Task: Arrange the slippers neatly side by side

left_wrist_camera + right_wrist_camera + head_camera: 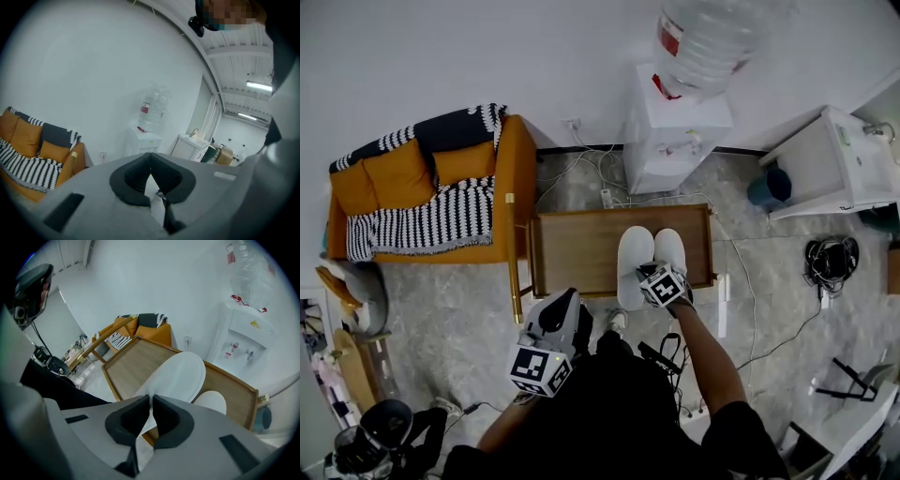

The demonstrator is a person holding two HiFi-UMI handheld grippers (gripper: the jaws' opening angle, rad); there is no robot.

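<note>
Slippers sit as a white pair toward the 3 o'clock end of the desk (577, 248). From the head view, the left slipper (633, 253) and the right slipper (671, 246) lie close side by side, toes toward 12 o'clock. The left one's heel pokes past the 6 o'clock rim. The right gripper (659, 274) is down at their heels. The left gripper (565, 300) hangs off the desk at its 7 o'clock, near the person's body. An orange sofa (394, 173) stands at the desk's 9 o'clock and a water dispenser (675, 131) at 1 o'clock.

In the left gripper view, the jaws are pressed together on nothing and aimed at the white wall (93, 70).

In the right gripper view, the jaws look pinched narrow on the left slipper's heel edge. That slipper runs off toward 1 o'clock, with the right slipper at its 4 o'clock.
</note>
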